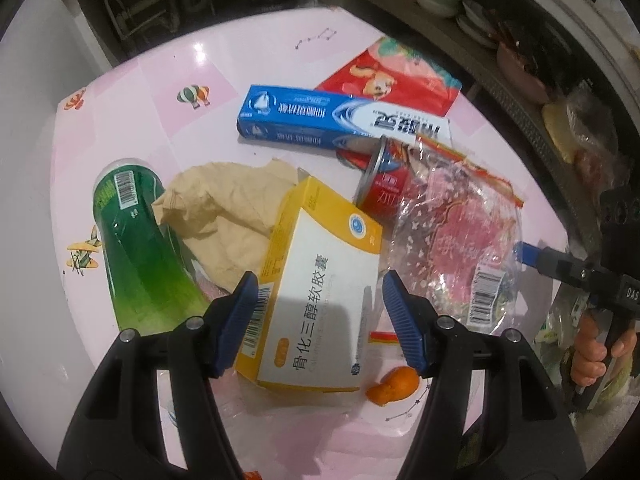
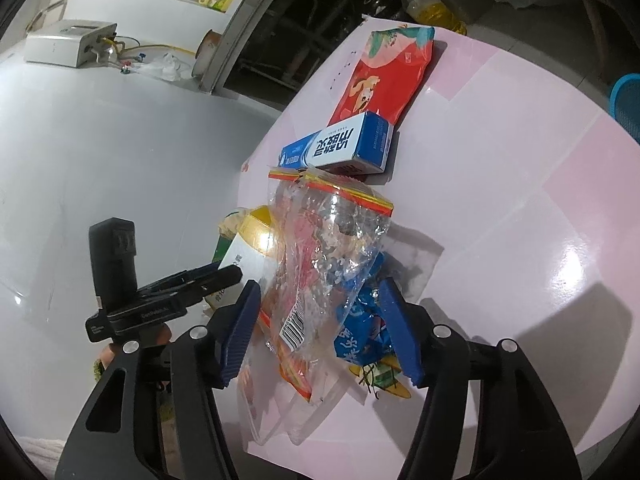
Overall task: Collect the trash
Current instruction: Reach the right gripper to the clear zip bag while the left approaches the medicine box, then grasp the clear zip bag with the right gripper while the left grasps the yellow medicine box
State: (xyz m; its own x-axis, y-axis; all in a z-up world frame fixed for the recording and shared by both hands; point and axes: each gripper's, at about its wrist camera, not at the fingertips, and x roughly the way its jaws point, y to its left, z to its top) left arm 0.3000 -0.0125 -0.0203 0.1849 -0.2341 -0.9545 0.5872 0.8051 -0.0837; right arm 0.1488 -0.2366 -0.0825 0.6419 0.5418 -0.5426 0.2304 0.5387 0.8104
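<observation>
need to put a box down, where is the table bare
Bare pink table lies right of the toothpaste box and clear bag, and beyond the green bottle by the balloon print. The middle, around the yellow box, is crowded.

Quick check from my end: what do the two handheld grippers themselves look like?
Both match: the left gripper and right gripper have black plastic arms with silver round pivot screws, and blue ribbed finger pads. White lettering marks the black body of each. A bare hand grips the right one's handle; no sleeve or cables visible.
</observation>
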